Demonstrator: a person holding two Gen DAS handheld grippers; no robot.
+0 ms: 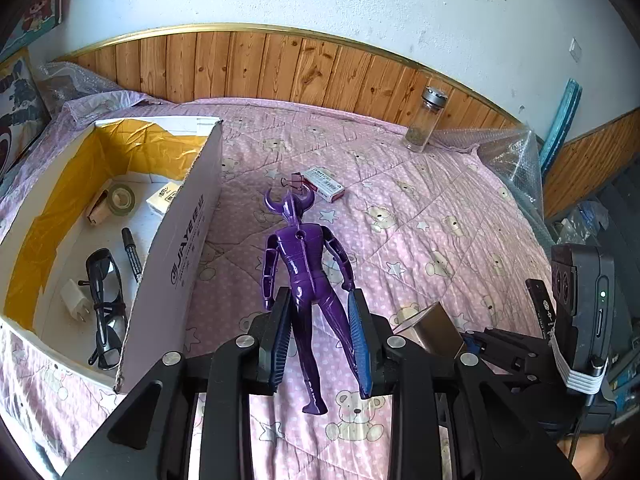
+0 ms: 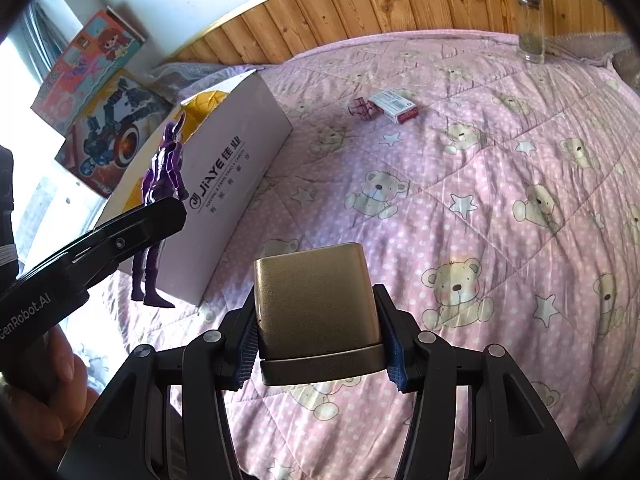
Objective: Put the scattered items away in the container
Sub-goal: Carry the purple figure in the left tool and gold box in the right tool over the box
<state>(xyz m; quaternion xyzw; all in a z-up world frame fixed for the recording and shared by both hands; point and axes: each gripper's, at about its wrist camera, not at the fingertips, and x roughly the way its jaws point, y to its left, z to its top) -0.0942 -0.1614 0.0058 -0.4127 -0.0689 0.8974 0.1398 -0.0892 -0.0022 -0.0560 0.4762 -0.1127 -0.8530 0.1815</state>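
Observation:
My left gripper [image 1: 320,300] is shut on a purple horned toy figure [image 1: 304,264] at its hips, held above the pink quilt just right of the white cardboard box [image 1: 180,248]. The same figure [image 2: 164,184] shows in the right wrist view, in front of the box [image 2: 224,184]. My right gripper [image 2: 320,320] is shut on a gold metal case [image 2: 316,300], lifted over the quilt. The box holds black glasses [image 1: 104,300], a marker [image 1: 132,252], a tape roll [image 1: 120,200], a white plug [image 1: 76,300] and a small pad [image 1: 164,200].
A small red-and-white card box [image 1: 324,184] and a binder clip [image 1: 294,182] lie on the quilt beyond the figure. A glass jar [image 1: 424,120] stands near the wood-panelled wall. Bubble wrap [image 1: 508,156] sits at the right edge. Toy boxes [image 2: 104,140] lean behind the container.

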